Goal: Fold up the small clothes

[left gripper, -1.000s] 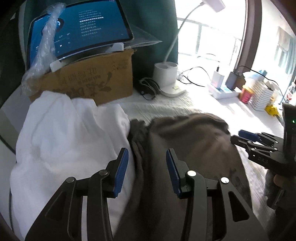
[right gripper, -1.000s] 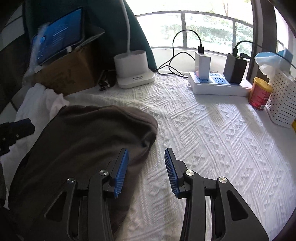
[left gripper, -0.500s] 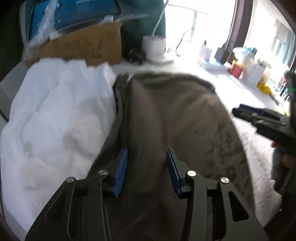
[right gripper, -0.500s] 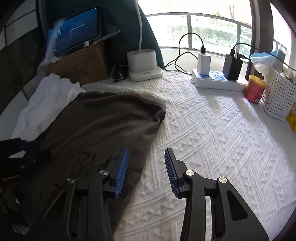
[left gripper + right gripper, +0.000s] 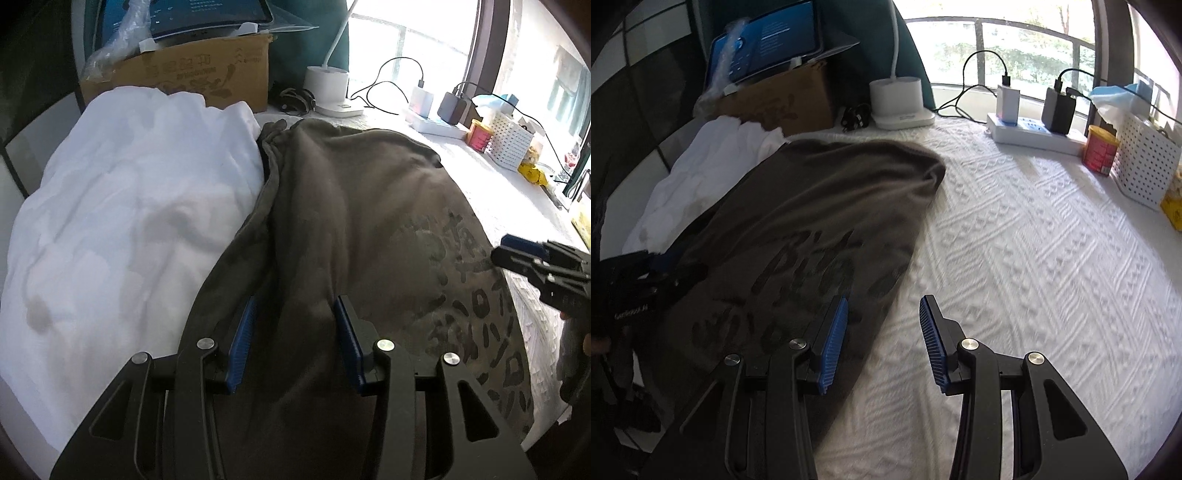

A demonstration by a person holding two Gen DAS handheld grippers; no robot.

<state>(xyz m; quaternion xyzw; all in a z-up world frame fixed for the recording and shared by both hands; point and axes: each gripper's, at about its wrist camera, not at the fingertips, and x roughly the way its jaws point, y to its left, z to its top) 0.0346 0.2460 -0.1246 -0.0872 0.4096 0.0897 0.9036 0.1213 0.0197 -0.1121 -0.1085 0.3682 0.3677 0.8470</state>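
A white textured cover (image 5: 1052,236) is spread over the whole work surface and fills the right half and centre of the right wrist view. Across the left half of that view a dark olive-brown garment (image 5: 812,221) with black printed lettering is laid flat on the cover; in the left wrist view it takes up the centre and lower right. A crumpled white garment (image 5: 129,206) is heaped along its left edge, touching it, and fills the left of the left wrist view. Behind the white heap, at the upper left, a cardboard box (image 5: 207,70) is seen with a lit tablet (image 5: 192,14) propped on top of it. The left gripper (image 5: 293,339) is held low over the dark garment, its blue-padded jaws partly apart and opening — fabric is seen between and beneath them, but no pinch on it can be made out. The right gripper (image 5: 882,339) is held at the garment's right edge, jaws about half apart with nothing clamped: the left pad is over the dark cloth, the right pad over bare cover. Along the top right, by the window, a white lamp base (image 5: 897,99), a power strip (image 5: 1034,134) with chargers plugged in, a white perforated basket (image 5: 1145,162) and a small red can (image 5: 1100,149) are lined up.
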